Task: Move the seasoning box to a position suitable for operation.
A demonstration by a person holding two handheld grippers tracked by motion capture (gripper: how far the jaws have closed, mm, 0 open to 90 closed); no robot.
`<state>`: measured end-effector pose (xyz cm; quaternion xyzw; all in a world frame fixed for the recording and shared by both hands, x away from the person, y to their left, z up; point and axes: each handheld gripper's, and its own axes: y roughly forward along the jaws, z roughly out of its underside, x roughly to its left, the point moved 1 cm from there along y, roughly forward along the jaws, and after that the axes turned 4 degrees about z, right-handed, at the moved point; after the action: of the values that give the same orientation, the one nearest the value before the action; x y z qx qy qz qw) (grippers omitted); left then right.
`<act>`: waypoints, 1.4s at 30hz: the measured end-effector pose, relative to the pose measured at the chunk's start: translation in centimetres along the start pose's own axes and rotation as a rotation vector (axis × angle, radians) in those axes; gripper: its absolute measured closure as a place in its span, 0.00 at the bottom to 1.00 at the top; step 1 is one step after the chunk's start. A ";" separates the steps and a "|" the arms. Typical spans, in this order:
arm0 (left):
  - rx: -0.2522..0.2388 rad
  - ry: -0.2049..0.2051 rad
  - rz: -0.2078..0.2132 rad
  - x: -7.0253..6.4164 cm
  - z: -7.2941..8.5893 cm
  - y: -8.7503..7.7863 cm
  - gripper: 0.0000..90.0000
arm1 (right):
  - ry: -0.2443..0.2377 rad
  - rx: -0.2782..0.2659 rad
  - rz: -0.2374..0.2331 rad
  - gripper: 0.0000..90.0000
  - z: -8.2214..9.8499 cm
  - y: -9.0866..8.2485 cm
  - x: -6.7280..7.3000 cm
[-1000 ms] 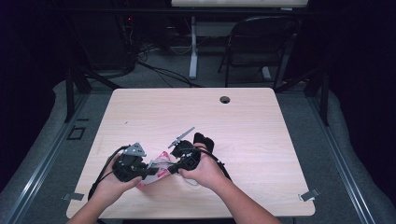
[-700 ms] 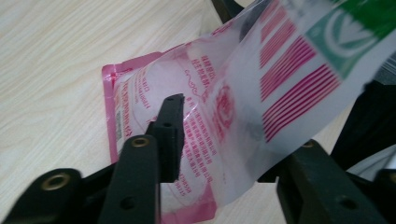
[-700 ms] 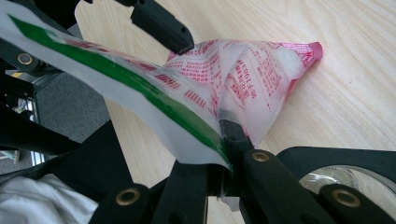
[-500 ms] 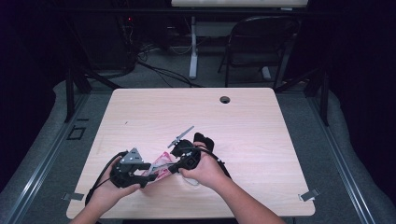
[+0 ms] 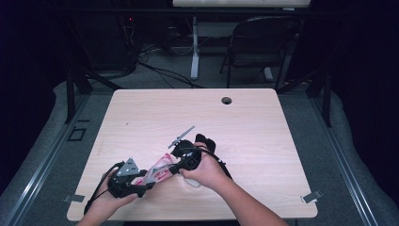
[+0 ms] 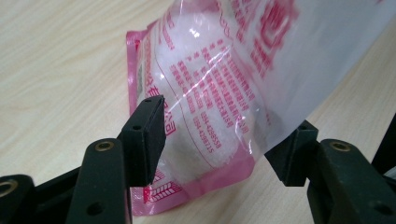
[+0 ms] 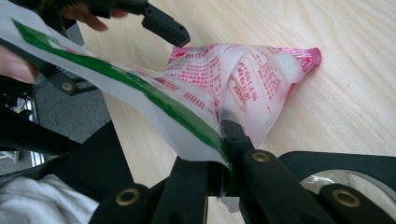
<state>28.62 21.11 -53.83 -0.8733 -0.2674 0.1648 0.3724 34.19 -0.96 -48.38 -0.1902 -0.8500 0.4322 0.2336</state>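
My left gripper (image 5: 141, 183) has just been opening, its jaws released around the near-left end of the pink-printed clear plastic pouch of white powder (image 6: 205, 93) on the pale wooden table (image 5: 263, 122); my right gripper (image 7: 223, 154) stays clenched on its edge, probably steadying it for regripping.

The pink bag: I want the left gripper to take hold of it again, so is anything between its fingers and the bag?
Nothing visible is in the way. The left gripper has just been opening; its fingers stand either side of the pink bag, whose lower end rests on the table. The right gripper is clamped on the bag's other edge.
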 end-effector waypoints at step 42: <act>-0.043 -0.012 -0.098 1.0 1.4 5.0 0.28 | 0.015 -0.016 -0.016 1.00 0.0 0.0 0.0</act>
<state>30.45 19.54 -58.53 -0.8660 -0.3156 0.1456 0.3596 34.13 -0.97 -48.37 -0.1886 -0.8530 0.4221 0.2421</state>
